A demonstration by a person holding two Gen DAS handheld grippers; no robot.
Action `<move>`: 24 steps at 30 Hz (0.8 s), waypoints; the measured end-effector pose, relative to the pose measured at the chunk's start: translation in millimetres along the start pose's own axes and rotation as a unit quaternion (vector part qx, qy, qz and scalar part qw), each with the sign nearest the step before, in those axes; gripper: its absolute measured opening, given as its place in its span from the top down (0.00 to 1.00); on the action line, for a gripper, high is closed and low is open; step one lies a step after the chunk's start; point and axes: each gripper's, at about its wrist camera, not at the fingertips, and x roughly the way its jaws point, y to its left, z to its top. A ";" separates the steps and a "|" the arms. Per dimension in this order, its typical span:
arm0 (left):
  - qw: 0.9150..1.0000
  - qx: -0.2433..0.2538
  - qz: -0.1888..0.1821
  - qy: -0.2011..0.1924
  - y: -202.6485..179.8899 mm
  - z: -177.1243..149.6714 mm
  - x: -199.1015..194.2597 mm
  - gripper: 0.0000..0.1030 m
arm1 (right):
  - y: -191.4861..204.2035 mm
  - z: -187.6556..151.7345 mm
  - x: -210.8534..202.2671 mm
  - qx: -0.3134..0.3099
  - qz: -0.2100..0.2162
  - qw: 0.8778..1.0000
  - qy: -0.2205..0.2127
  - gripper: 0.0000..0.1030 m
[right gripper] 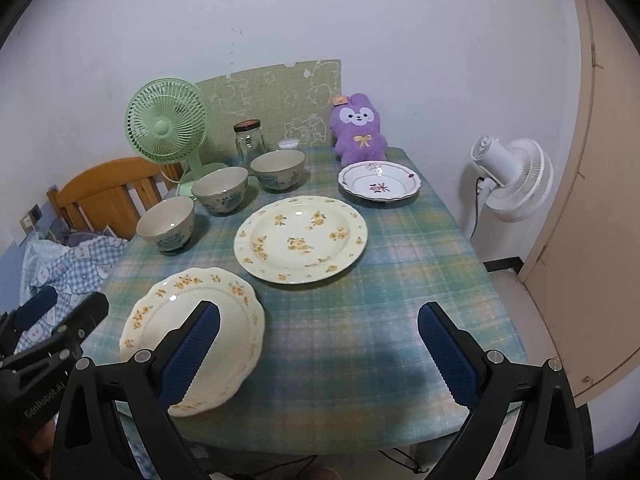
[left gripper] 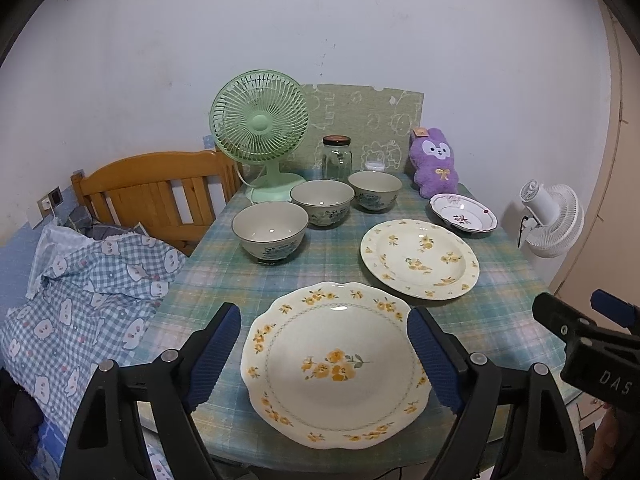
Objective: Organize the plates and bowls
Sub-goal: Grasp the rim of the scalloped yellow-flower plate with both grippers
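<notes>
A scalloped cream plate with yellow flowers [left gripper: 334, 364] lies at the table's near edge; it also shows in the right wrist view [right gripper: 188, 320]. My left gripper [left gripper: 324, 356] is open above it, one finger on each side. A round yellow-flowered plate [left gripper: 420, 258] [right gripper: 301, 238] lies mid-table. A small white plate with a red flower [left gripper: 463, 213] [right gripper: 379, 182] sits behind it. Three bowls [left gripper: 270, 232] [left gripper: 322, 202] [left gripper: 375, 190] stand in a diagonal row; they also show in the right wrist view [right gripper: 166, 224] [right gripper: 220, 189] [right gripper: 278, 168]. My right gripper [right gripper: 319, 354] is open and empty over bare cloth.
A green desk fan [left gripper: 260, 128], a glass jar [left gripper: 337, 158] and a purple plush rabbit [left gripper: 435, 160] stand along the table's back. A wooden headboard [left gripper: 156, 196] and bedding [left gripper: 84, 296] lie left. A white fan [right gripper: 512, 178] and a door [right gripper: 592, 200] are right.
</notes>
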 end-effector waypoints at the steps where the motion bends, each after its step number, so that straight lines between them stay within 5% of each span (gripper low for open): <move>1: 1.000 0.000 0.002 0.002 1.1 1.2 1.3 0.16 | 1.3 2.0 1.4 -0.001 0.002 1.000 0.001 0.03; 24: 0.993 0.001 0.020 0.118 53.0 -15.6 117.0 0.22 | 66.2 -6.4 112.6 -0.007 -0.007 0.994 0.106 0.07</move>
